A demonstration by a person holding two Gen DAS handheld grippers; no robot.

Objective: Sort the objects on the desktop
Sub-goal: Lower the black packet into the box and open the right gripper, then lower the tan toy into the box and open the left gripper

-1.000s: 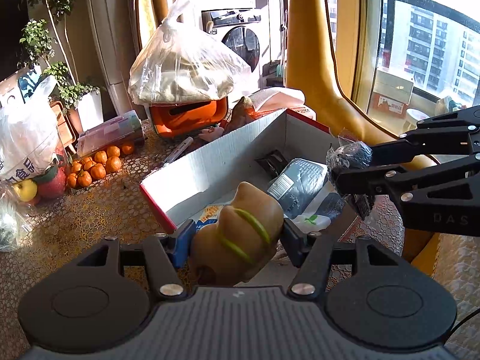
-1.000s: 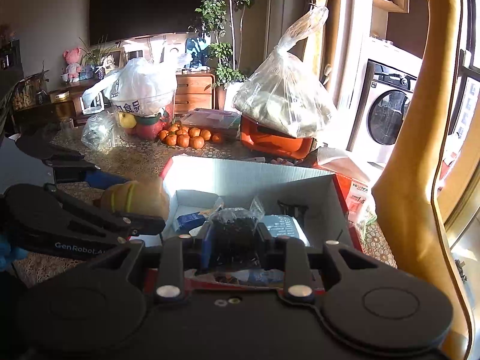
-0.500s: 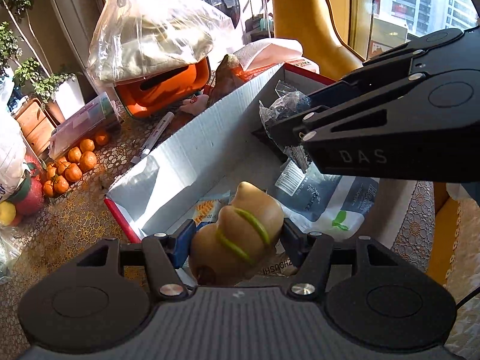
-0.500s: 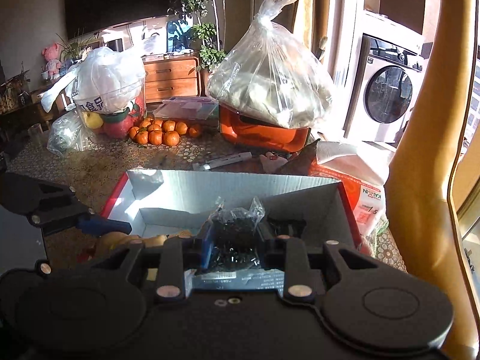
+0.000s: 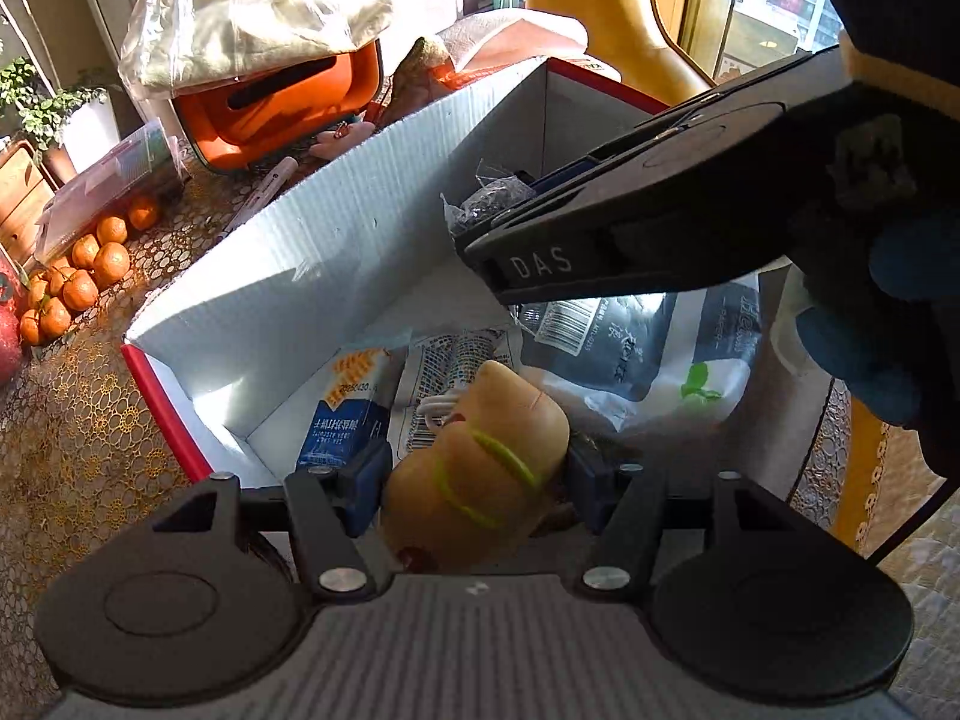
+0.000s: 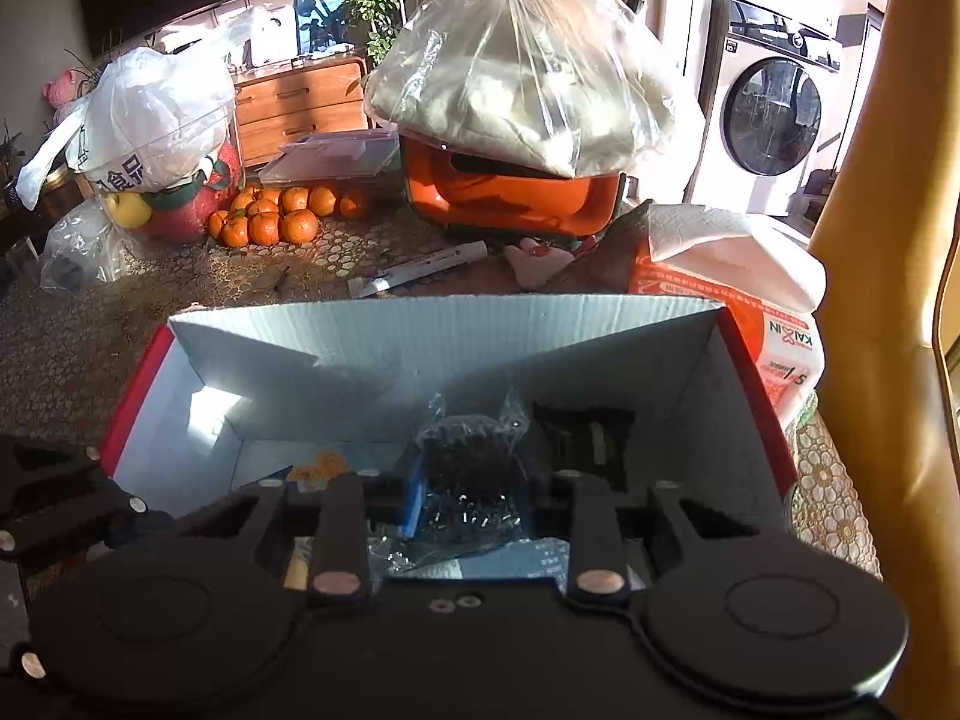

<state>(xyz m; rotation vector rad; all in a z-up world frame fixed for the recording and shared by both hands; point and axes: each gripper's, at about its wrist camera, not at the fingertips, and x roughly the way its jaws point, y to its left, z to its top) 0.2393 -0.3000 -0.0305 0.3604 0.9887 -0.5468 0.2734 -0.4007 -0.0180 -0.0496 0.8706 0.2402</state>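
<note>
Cardboard box [image 5: 312, 252], corrugated white inside with red outer edges, stands open on a counter [image 5: 72, 420] covered in gold lace-patterned cloth. Both grippers hang over the box.

Left gripper [image 5: 477, 477] has its blue-padded fingers [image 5: 366, 474] closed on a tan toy [image 5: 480, 468], smooth, rounded and lumpy, crossed by two thin green bands. The toy sits just above the flat packets lying in the box: a blue-and-white carton [image 5: 348, 414] with an orange corner, a dark grey pouch [image 5: 600, 348] and a white pouch with a green leaf mark [image 5: 702, 378]. Its lower end is hidden behind the gripper body.

Right gripper [image 6: 468, 498] has a small clear bag [image 6: 474, 468] between its fingers, crinkled plastic holding dark bits that glint like small screws; the fingers are opening, though the pads look to be touching the bag. The bag's bottom is cut off by the gripper body. In the left wrist view this gripper crosses above the box, with a dark-gloved hand [image 5: 888, 276] gripping it. A black item [image 6: 585, 438] lies at the box's far right corner, too shadowed to identify.

Behind the box lie a white pen [image 6: 426, 267], a pile of tangerines [image 6: 276, 216], an orange case [image 6: 510, 198] with a clear plastic bag of pale cloth [image 6: 516, 78] on top, and a white-and-orange pack [image 6: 762, 312].
</note>
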